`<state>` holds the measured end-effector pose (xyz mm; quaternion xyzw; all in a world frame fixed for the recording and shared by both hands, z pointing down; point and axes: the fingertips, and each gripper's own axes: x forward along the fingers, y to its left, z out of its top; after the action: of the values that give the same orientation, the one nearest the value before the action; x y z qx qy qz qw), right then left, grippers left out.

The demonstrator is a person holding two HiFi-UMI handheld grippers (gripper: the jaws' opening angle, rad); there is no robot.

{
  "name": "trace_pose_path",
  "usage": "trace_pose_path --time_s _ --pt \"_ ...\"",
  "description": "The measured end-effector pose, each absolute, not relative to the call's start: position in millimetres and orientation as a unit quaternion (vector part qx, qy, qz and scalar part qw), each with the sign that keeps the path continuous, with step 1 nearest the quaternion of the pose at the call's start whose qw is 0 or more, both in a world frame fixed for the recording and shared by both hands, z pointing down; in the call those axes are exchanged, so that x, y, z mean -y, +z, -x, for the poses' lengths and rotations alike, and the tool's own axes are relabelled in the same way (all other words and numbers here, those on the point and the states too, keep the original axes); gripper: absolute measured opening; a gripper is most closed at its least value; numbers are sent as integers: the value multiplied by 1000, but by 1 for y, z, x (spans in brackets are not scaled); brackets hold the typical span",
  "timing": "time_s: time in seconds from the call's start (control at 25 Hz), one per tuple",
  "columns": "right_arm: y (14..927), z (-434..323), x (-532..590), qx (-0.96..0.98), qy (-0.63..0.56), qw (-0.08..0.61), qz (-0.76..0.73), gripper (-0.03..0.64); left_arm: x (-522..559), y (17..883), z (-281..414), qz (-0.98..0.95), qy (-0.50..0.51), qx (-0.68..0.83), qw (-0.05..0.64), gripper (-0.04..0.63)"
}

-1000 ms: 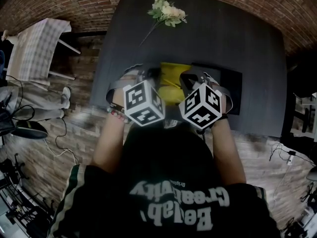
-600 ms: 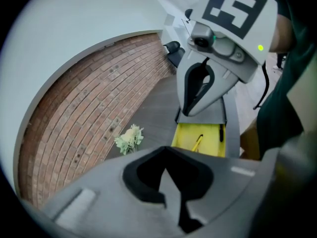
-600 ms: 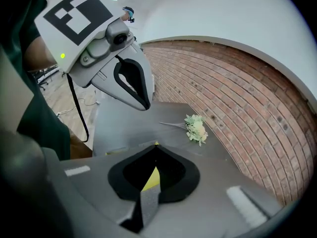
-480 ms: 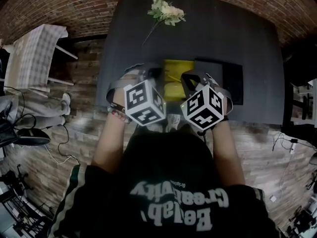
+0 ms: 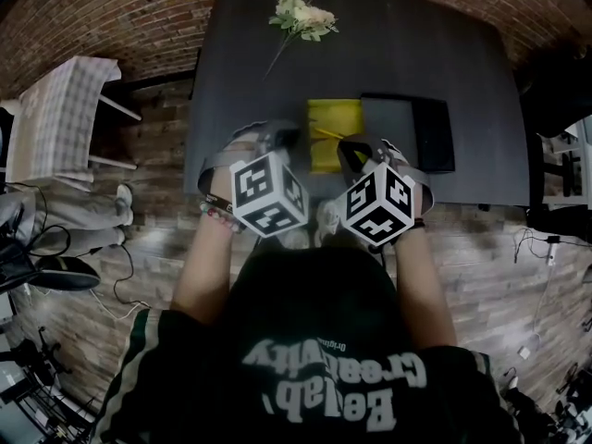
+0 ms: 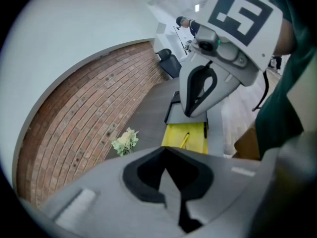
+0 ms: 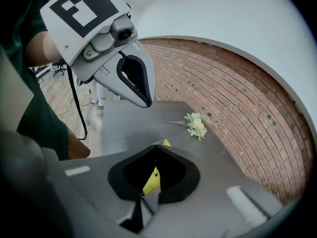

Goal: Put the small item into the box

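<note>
A smooth, matt top is seen on the dark grey rectangular table (image 5: 250,63). The red brick wall (image 5: 111,7) is left rough. The brown plank floor (image 5: 481,266) appears to be made of wood. The flat yellow box (image 5: 335,118) is finished matt.
</note>
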<state>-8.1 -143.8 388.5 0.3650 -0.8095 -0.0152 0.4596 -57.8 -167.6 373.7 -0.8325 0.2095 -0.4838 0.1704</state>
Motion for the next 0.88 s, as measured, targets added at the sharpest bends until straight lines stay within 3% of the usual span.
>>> trace_pose_path --time_s 0.88 --pt "385 28 95 780 -31 480 -399 6 116 376 84 844 -471 -175 188 4"
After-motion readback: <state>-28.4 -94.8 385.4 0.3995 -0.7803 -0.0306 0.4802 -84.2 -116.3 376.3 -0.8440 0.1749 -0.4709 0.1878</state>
